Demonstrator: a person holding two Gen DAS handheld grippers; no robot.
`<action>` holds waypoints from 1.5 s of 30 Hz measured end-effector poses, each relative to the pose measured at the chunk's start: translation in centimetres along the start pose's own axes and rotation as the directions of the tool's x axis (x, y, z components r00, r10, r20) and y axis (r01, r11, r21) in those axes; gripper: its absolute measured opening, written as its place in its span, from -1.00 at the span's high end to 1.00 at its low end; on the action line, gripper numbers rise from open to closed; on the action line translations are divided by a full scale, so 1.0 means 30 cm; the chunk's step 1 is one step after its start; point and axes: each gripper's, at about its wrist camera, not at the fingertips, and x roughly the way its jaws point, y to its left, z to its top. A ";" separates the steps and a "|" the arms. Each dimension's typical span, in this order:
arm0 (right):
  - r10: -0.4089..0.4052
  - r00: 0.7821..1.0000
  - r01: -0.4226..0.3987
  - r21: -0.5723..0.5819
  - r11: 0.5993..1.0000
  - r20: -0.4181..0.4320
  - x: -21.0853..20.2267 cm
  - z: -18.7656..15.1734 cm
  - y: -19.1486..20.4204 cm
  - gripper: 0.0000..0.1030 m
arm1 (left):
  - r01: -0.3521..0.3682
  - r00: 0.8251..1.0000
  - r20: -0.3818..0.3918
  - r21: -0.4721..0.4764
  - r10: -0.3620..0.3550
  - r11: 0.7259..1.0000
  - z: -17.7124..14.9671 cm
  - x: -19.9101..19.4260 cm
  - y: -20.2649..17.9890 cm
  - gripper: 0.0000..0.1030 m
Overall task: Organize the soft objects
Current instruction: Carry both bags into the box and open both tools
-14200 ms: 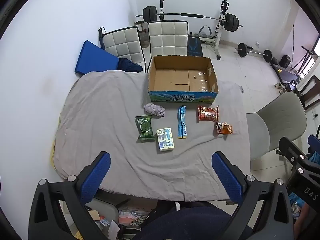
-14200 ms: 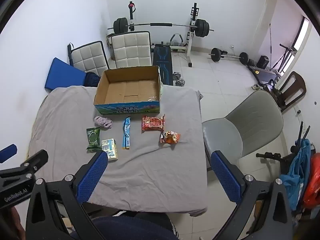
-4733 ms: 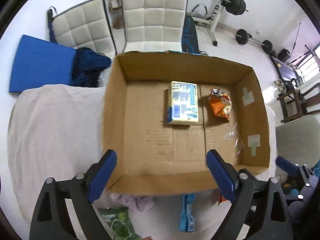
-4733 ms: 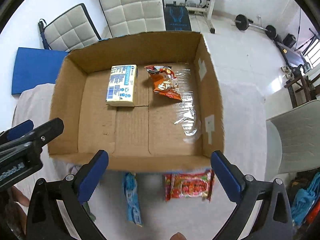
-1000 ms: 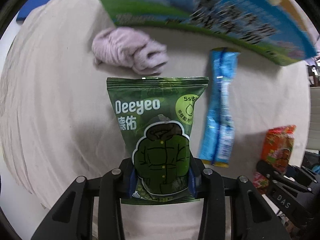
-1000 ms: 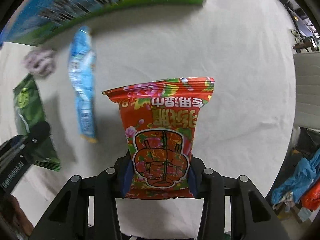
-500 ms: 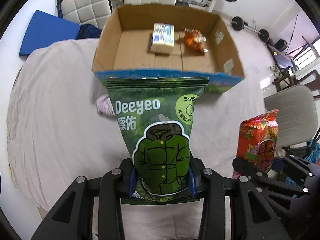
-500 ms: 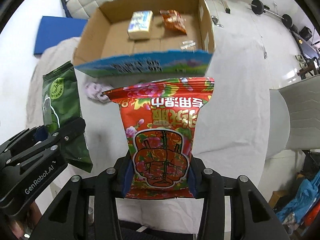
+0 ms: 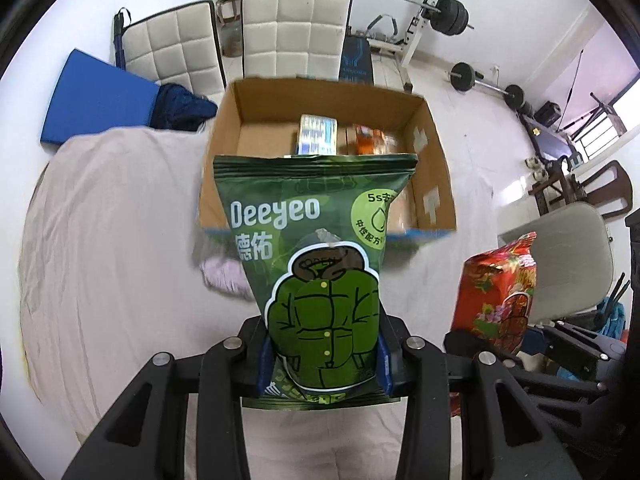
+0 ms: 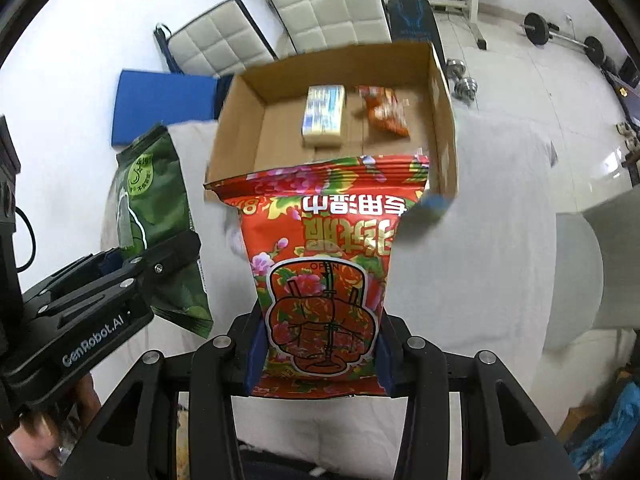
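My left gripper (image 9: 323, 354) squeezes the green pack (image 9: 316, 264); my right gripper (image 10: 316, 354) squeezes the red pack (image 10: 324, 264). Both packs hang above the table, and the box (image 10: 240, 136) looks closer than half a second ago.

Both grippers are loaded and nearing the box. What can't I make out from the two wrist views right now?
- Left wrist: green Deeyeo pack in the left gripper hides most of the pale cloth and the cardboard box front.
- Right wrist: red floral pack in the right gripper covers the table ahead.
- Box contents are motion-blurred; labels unreadable.
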 end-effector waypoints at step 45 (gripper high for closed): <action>-0.176 0.940 0.198 0.048 0.979 -0.293 0.756 0.560 -0.233 -0.60 | -0.194 0.934 -0.304 0.016 0.190 0.981 0.749 0.792 0.265 0.00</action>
